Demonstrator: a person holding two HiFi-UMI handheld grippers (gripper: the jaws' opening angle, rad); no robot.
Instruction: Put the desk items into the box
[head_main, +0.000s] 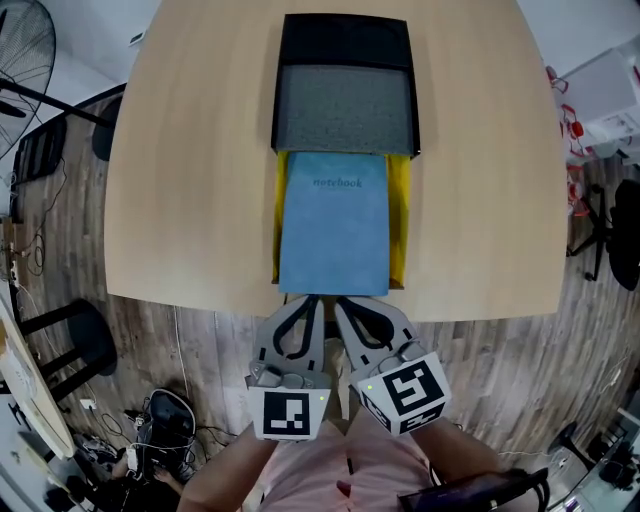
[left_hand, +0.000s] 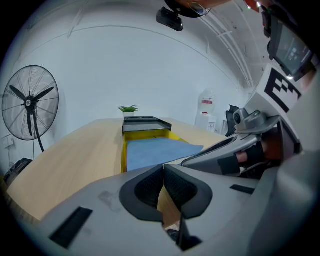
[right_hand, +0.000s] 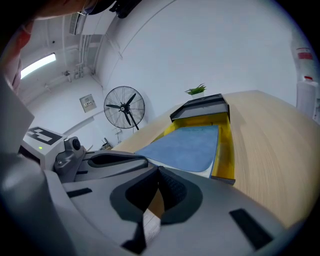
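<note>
While both grippers hang side by side at 6 o'clock in the head view, just off the near edge of the table (head_main: 180, 200), neither holds anything.

- left gripper (head_main: 311, 300): jaws closed, pads meeting at the tips, nothing between them (left gripper view agrees)
- right gripper (head_main: 343, 302): same state, jaws closed pad to pad, empty (right gripper view agrees)
- the 2 grippers sit close together, tips leaning toward each other and pointing to 12 o'clock at the near end of the box; marker cubes at the 6 o'clock ends

The yellow box (head_main: 398, 225) lies at the middle of the table, long axis running 6 to 12 o'clock, its near end at the table edge. The blue notebook (head_main: 335, 235) lies flat inside it, cover up, with the word "notebook" toward 12 o'clock; it fills most of the width, and a strip of yellow wall shows on its 3 and 9 o'clock sides.

A black tray (head_main: 345, 40) sits at 12 o'clock of the notebook, over the far end of the box; a grey pad (head_main: 345, 108) lies in it; whether the tray rests on the box rim I cannot tell.

Off the table, a fan (head_main: 20, 50) stands at 10 o'clock on the plank floor (head_main: 480, 370); a small green plant (left_hand: 128, 108) shows beyond the tray at 12 o'clock in the left gripper view.
</note>
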